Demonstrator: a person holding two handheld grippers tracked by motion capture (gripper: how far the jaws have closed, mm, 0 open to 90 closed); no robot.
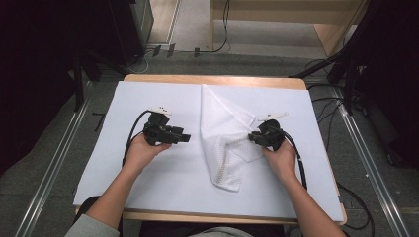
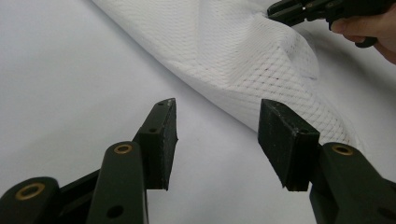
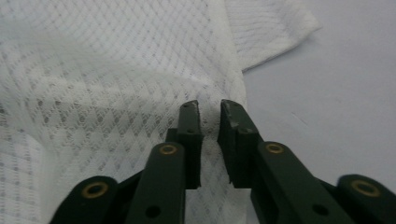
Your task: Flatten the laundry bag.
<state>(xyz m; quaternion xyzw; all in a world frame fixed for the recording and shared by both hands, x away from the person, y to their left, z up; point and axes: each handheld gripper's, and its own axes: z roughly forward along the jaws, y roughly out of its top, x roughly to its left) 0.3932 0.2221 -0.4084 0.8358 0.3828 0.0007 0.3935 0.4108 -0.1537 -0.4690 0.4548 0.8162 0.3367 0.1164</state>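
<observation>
Nearest the person, the cloth's (image 1: 222,138) near end lies as a loose, folded tongue on the white-covered surface (image 1: 148,187), a little right of the middle. It is a white open-mesh fabric. It looks thin, light and quite limp, so it will likely sag and drape from any point it is lifted by and will not keep a shape. The weave looks rough enough to give the pads some bite, so slipping seems a small worry. A single layer, though, could stretch or slide out of a shallow pinch.

Farther in, the two hands sit level with each other on either side of the cloth. The left tongs (image 1: 185,137) point right toward it with the jaws standing wide apart and nothing between them. In the left gripper view (image 2: 218,105) the cloth's left edge lies just beyond the tips, apart from them. The right tongs (image 1: 251,137) are at the cloth's right side, drawn nearly together on a pinch of mesh (image 3: 209,105). The fabric tents up toward their tips (image 2: 275,11), so I judge it gripped.

A good hold would be an edge or a corner, taken deep in the pads, with the free left edge as the obvious spot for the left tongs.

Beyond the hands, the cloth runs on as a flatter strip to the far edge of the surface.
</observation>
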